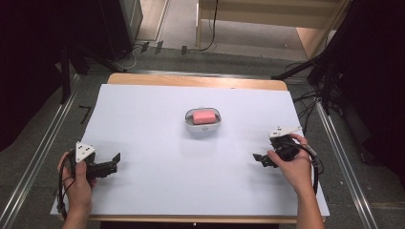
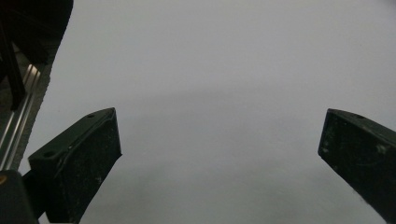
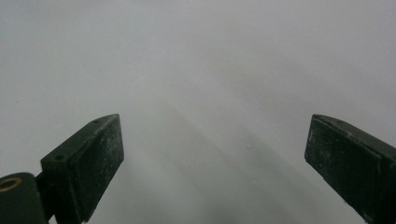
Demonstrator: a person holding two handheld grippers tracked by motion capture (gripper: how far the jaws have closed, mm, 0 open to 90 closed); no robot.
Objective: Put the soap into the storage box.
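A: Left gripper (image 1: 113, 161)?
B: Near-left part of the sheet (image 1: 143, 119), held in the left hand (image 1: 79, 183). Jaws spread wide, nothing between them. Its own view shows bare white sheet past the jaws, plus the sheet's edge and a metal rail (image 2: 16, 121) at the left.

A: Right gripper (image 1: 260, 160)?
B: Near-right part of the sheet, in the right hand (image 1: 293, 164). Jaws wide apart too, empty. Its view: plain sheet between the jaws.

A: Which way do they point?
B: Both inward, toward the table's middle, low over the sheet. Whether they touch it, can't tell.

A: Dish (image 1: 203, 125)?
B: White dish, mid-table, a bit beyond both grippers and about midway between them. Well apart from each.

A: Soap (image 1: 204, 116)?
B: Pink bar lying inside the dish, flat.

A: Around it?
B: White sheet covers most of the wooden table (image 1: 191, 80); wood strip shows at the far edge. Grey floor and cables (image 1: 308, 102) beyond.
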